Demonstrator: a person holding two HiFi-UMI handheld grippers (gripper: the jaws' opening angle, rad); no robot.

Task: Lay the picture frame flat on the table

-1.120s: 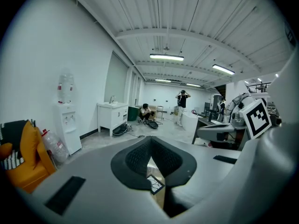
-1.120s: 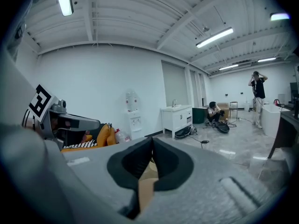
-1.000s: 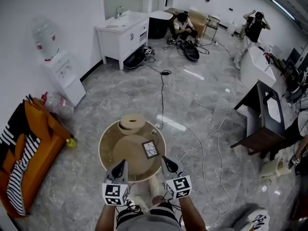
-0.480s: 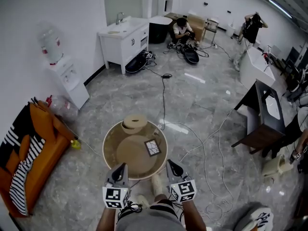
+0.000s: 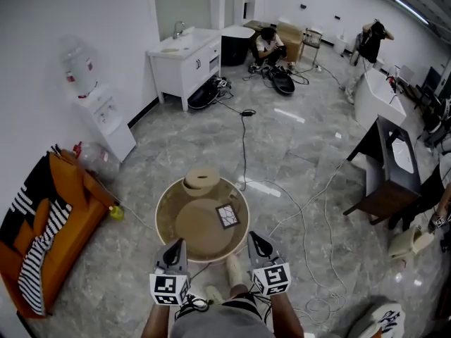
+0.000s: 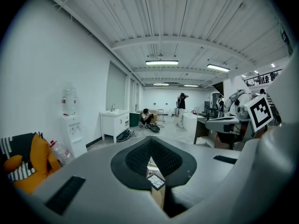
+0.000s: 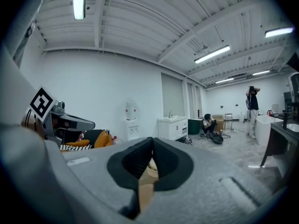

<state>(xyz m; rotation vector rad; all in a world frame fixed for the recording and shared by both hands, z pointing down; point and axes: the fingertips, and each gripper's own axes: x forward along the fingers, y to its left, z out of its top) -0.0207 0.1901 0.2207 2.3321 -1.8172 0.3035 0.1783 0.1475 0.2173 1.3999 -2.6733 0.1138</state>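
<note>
A small picture frame (image 5: 227,215) with a dark border lies flat on the round tan table (image 5: 169,210), right of its centre. Both grippers hover at the table's near edge, short of the frame. My left gripper (image 5: 175,246) has its jaws together with nothing in them. My right gripper (image 5: 255,239) is also shut and empty. In the left gripper view the frame (image 6: 156,181) shows through the slot below the left gripper's (image 6: 151,141) closed tips. In the right gripper view only tan table (image 7: 145,192) shows under the right gripper's (image 7: 152,141) closed tips.
A tan ring-shaped object (image 5: 201,182) sits at the table's far edge. An orange sofa with striped cloth (image 5: 49,238) stands left, a water dispenser (image 5: 106,122) and white sink cabinet (image 5: 184,58) behind. Cables (image 5: 310,217) cross the floor; a dark desk (image 5: 391,167) stands right.
Both grippers have drawn back a little from the frame toward the table's near edge. The frame stays flat in the same spot on the table.
</note>
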